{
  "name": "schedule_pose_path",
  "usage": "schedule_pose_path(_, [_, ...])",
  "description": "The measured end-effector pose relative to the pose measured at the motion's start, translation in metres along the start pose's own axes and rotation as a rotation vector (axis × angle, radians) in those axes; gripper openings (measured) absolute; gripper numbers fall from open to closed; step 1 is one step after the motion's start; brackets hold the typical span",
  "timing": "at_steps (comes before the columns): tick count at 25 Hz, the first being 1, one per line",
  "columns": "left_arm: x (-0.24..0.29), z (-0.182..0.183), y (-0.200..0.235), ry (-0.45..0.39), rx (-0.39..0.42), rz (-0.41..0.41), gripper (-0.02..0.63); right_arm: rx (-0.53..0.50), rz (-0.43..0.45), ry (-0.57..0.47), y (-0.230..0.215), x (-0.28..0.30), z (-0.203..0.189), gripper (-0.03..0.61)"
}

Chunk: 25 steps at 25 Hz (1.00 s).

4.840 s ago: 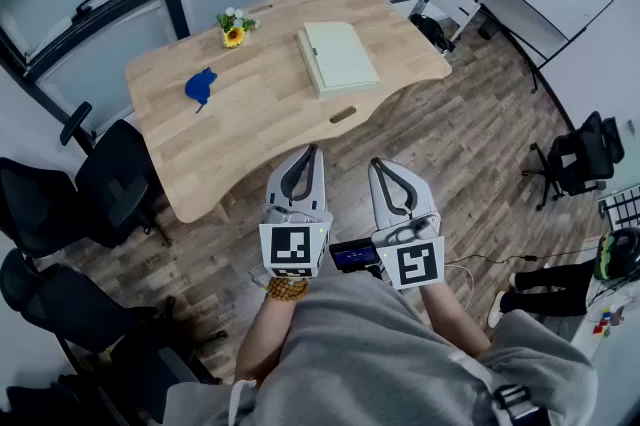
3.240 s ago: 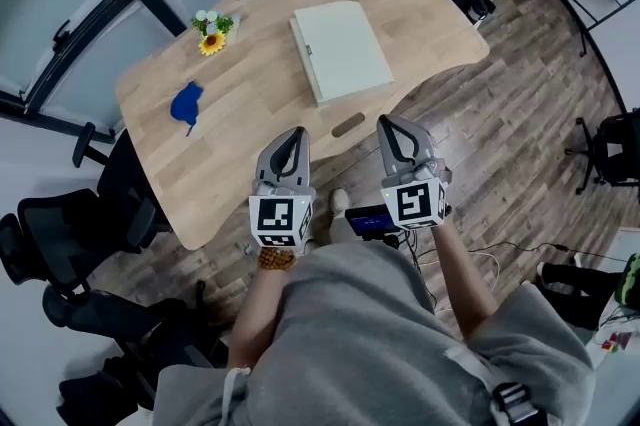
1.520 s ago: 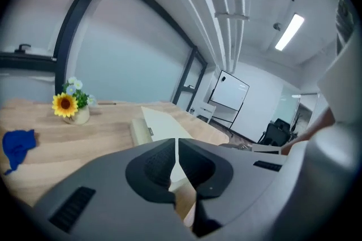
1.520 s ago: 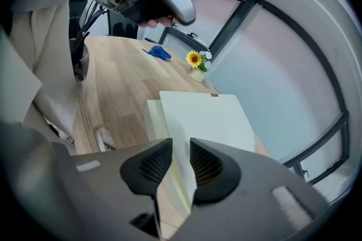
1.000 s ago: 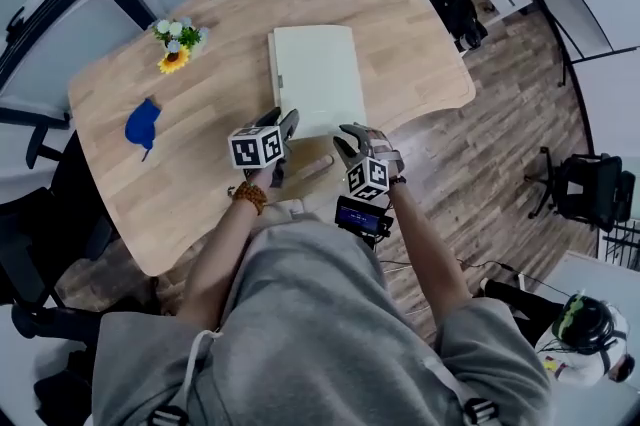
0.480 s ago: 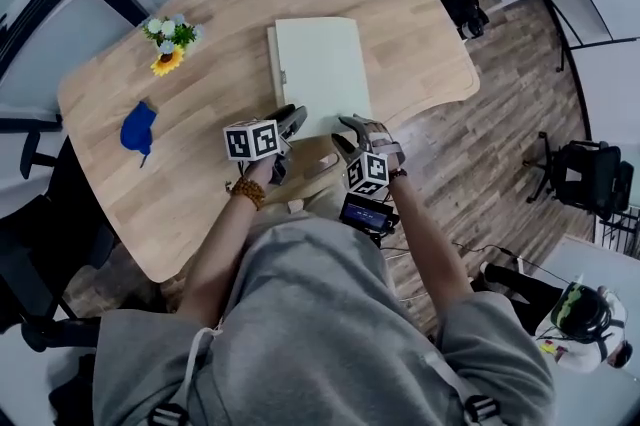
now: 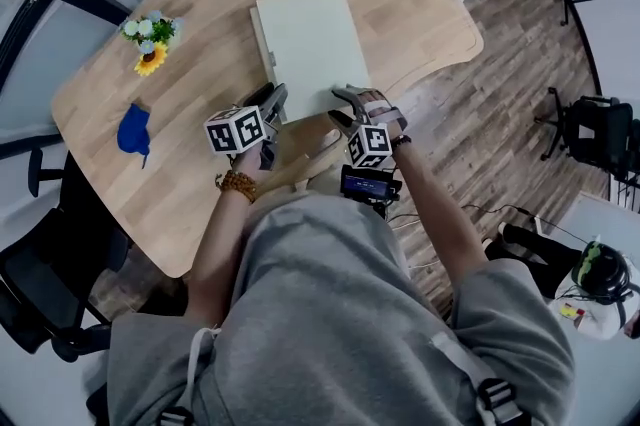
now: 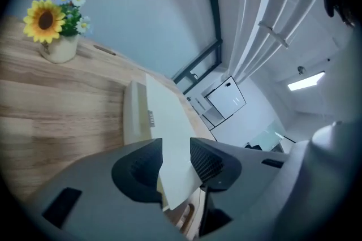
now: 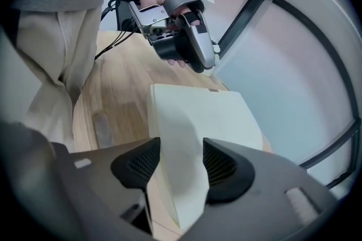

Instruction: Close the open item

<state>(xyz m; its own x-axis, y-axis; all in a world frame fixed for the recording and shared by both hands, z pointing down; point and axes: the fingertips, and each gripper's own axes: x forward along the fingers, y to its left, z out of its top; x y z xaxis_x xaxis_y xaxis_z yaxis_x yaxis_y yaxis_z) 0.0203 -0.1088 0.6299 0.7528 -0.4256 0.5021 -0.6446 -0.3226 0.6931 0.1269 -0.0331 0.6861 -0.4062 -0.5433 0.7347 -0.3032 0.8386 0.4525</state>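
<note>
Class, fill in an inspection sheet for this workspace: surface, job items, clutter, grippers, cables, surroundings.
Surface: wooden table, light grain.
Job's things: pale box lying flat by the table's near edge; whether its lid is fully down cannot be told.
Clutter: sunflower pot and blue object, both left of the box and apart from it.
Grippers: left gripper closing, with the box's near edge between its jaws; right gripper opening, the box between its jaws, pads not pressing.
Cables: black cables trail from the left gripper.
Surroundings: plank floor, office chair.
</note>
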Motion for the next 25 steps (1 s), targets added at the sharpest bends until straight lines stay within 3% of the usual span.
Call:
schedule_pose_path(4, [-0.006, -0.001, 0.026, -0.014, -0.049, 0.049, 0.17, 0.026, -0.013, -0.015, -0.004, 0.001, 0.003, 0.245])
schedule_pose_path(9, [0.008, 0.001, 0.027, -0.022, -0.109, 0.023, 0.195, 0.088, -0.041, -0.037, -0.01, -0.01, 0.001, 0.244])
schedule_pose_path(17, [0.039, -0.011, -0.019, 0.026, -0.201, -0.155, 0.196, 0.111, -0.067, -0.058, -0.019, -0.022, -0.001, 0.244])
schedule_pose_path(18, [0.041, -0.01, -0.026, 0.026, -0.204, -0.171, 0.185, 0.114, -0.069, -0.057, -0.02, -0.023, -0.003, 0.244])
schedule_pose_path(22, [0.043, 0.001, -0.061, 0.027, -0.199, -0.229, 0.032, 0.143, -0.102, -0.027, -0.026, -0.026, -0.018, 0.246])
schedule_pose_path(25, [0.049, 0.014, -0.089, 0.015, -0.247, -0.305, 0.032, 0.147, -0.14, -0.028, -0.034, -0.032, -0.022, 0.289])
